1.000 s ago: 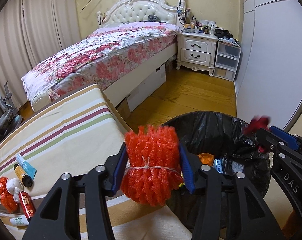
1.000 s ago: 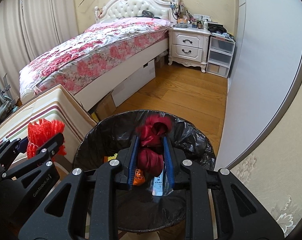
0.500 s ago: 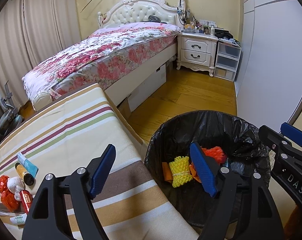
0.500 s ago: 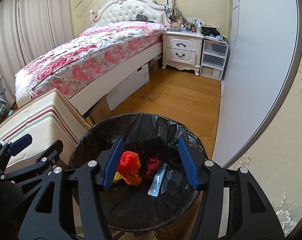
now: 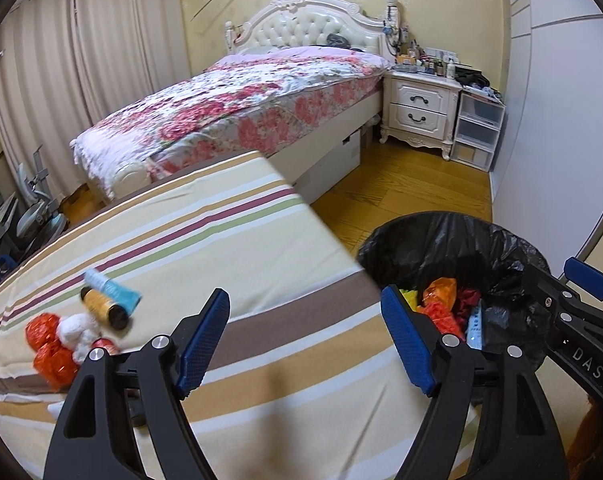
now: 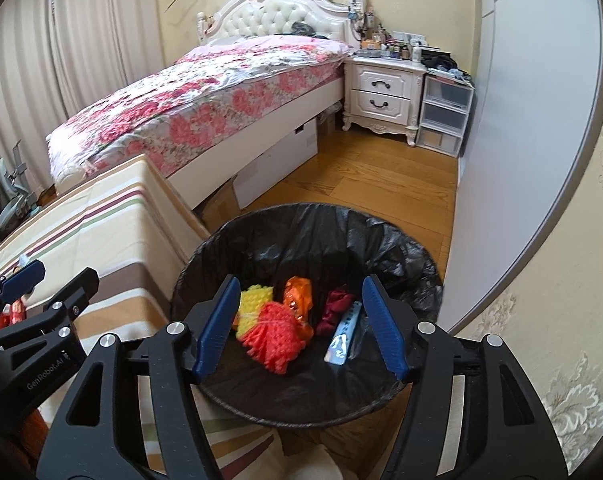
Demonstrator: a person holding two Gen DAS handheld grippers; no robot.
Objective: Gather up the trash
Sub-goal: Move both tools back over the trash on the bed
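A bin with a black bag stands by the striped table. Inside lie an orange-red foam net, a yellow net, an orange wrapper, dark red cloth and a blue-white packet. My right gripper is open and empty above the bin. My left gripper is open and empty over the table's right end. On the table's left lie an orange-black tube, a blue tube, red foil pieces and white crumpled paper.
A bed with a floral cover lies beyond the table. A white nightstand and clear plastic drawers stand at the back. A grey wardrobe wall runs along the right. Wooden floor lies between.
Both grippers opened and dropped their loads, the orange-red net and the dark red cloth, into the bin. My left gripper then swung left, back over the table.
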